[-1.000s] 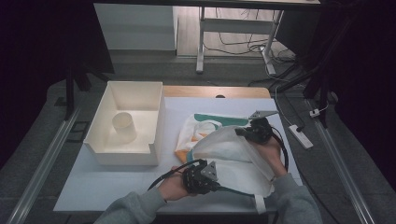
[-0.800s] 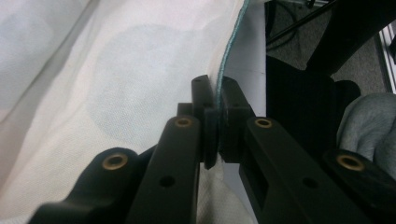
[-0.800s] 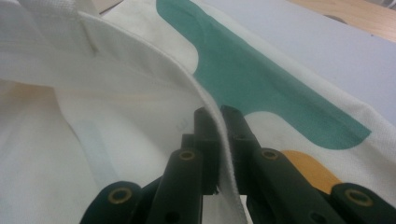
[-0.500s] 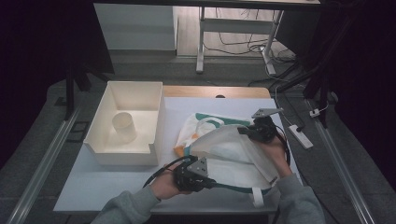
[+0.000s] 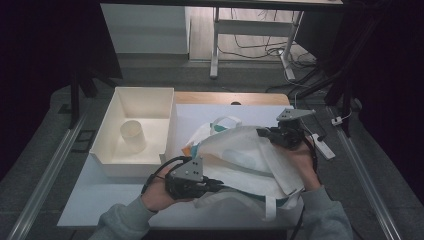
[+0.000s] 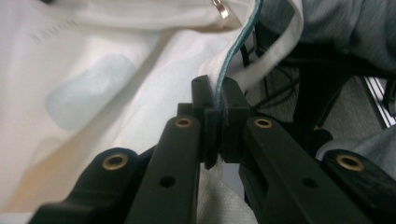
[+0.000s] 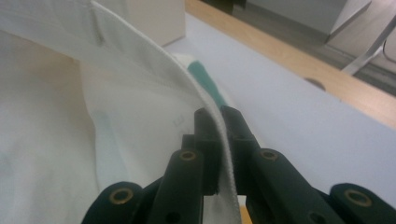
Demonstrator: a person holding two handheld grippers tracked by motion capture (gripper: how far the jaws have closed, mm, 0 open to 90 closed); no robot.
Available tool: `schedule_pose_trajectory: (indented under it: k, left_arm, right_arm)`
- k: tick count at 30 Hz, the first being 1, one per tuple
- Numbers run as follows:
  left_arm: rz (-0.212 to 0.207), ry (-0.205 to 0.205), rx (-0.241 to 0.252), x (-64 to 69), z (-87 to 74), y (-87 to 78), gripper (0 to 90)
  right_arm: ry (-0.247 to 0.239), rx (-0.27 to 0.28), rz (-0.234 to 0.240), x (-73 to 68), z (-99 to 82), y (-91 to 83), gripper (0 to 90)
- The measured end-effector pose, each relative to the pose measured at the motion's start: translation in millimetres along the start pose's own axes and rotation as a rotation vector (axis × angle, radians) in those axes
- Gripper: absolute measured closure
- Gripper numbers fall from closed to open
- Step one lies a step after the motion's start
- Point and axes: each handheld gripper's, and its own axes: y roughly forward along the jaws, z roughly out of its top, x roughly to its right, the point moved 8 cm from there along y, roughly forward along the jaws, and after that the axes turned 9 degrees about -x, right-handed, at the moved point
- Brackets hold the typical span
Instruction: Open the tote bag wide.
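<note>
Both tongs, left point(image 5: 212, 184) lower centre and right point(image 5: 264, 133) right of centre, pinch the white bag's point(image 5: 245, 155) rim, likely to spread its mouth.

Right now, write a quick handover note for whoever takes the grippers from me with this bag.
Left gripper: shut on the white tote bag's teal-trimmed edge, near side.
Right gripper: shut on the bag's far edge.
Bag: partly lifted above the table, its lower part still resting there, strap hanging at the front. White bin with a cup sits to the left.
Done: both edges gripped, bag partly raised.
Left: probably spreading or folding it; keep both grips.
</note>
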Motion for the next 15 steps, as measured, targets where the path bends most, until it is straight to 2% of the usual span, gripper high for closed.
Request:
schedule_pose_trajectory:
  k: [6, 10, 12, 15]
  left_arm:
    - [0.042, 0.004, 0.073, -1.3, 13.1, -25.7, 87.1]
    - [0.081, 0.019, 0.123, -2.5, 25.1, -43.8, 87.0]
    - [0.093, 0.008, 0.14, -4.7, 29.2, -46.3, 87.0]
    - [0.094, -0.009, 0.148, -10.3, 30.9, -40.4, 87.0]
  right_arm:
    - [0.005, 0.064, -0.003, -7.4, 23.5, -16.3, 86.1]
    - [-0.01, 0.09, -0.008, -12.1, 39.2, -25.4, 86.1]
    - [-0.011, 0.098, -0.009, -12.8, 43.8, -27.3, 86.1]
    - [0.009, 0.096, -0.015, -7.2, 43.1, -23.3, 86.1]
